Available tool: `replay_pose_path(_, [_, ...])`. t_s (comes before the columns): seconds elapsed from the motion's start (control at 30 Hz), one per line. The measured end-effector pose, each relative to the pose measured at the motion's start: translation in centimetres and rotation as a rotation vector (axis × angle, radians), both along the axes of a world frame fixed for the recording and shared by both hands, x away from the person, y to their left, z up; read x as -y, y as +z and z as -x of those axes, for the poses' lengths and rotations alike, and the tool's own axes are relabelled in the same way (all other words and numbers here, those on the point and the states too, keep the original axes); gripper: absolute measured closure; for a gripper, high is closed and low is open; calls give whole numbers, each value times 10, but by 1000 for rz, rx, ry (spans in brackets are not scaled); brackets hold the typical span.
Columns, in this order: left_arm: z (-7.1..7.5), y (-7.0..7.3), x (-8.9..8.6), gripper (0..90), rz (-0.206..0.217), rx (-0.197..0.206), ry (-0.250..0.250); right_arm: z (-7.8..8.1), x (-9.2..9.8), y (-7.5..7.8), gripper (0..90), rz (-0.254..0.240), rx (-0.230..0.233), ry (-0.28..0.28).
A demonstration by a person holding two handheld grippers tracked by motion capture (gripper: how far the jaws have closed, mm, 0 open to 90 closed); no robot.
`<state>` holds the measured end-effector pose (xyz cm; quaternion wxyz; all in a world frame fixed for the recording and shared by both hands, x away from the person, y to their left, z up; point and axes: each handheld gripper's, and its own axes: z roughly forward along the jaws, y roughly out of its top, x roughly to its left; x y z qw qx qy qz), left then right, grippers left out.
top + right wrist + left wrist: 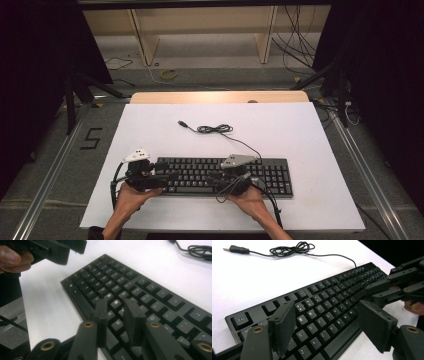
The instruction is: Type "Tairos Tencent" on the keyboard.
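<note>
On the black keyboard (317, 312), keys read Esc, E, R, D, F.

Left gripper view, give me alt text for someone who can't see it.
The left tool hovers, jaws wide apart, over the letter keys of a black keyboard on a white table. Its coiled cable lies beyond; the right tool enters from the right.

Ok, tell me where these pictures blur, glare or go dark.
High view: dark surround, white table bright. Left gripper view: near fingers soft, keyboard legends readable mid-frame. Right gripper view: fingers and keys blurred, legends hardly legible.
</note>
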<state>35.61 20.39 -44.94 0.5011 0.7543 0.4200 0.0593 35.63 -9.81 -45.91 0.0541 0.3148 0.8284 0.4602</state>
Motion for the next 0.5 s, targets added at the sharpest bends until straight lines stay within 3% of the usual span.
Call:
replay_pose_path(0.3, [6, -1, -3, 304, 14, 18, 1, 0, -13, -8, 900, 43, -11, 29])
replay_pose_path(0.5, [10, -2, -5, 305, 19, 29, 0, 2, -23, -14, 900, 76, -28, 59])
